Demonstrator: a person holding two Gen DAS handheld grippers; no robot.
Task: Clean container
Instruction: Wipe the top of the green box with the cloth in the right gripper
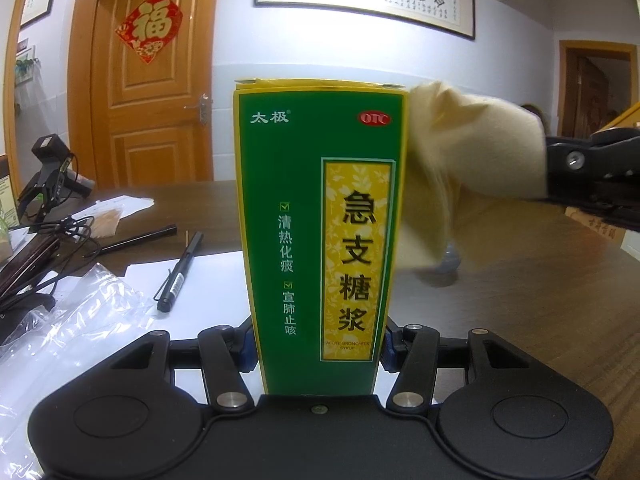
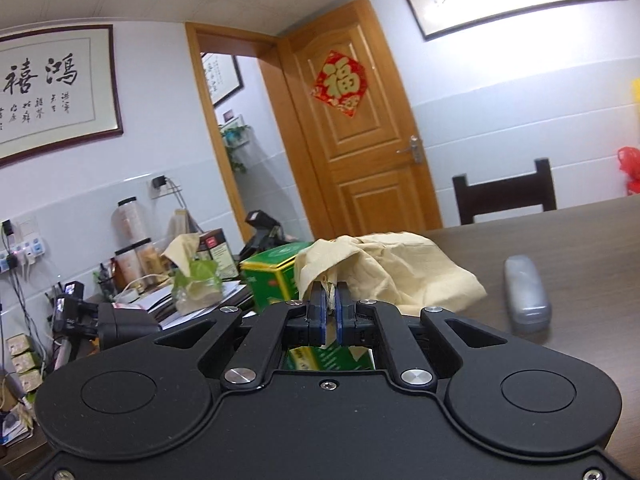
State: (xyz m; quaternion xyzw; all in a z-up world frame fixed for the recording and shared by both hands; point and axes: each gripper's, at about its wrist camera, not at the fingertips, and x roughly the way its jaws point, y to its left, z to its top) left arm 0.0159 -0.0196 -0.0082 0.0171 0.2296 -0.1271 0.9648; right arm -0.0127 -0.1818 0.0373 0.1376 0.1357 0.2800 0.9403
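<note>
I see the brown table carrying everything. My left gripper is clenched on the green box, holding it upright above the white paper near the table's left side. My right gripper is clamped on the cream cloth, which touches the box's right edge. A black pen lies on the paper.

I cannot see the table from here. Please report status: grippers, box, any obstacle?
Left gripper shut on green box, upright. Right gripper shut on yellow cloth, against the box's right side. Nothing in the way.
</note>
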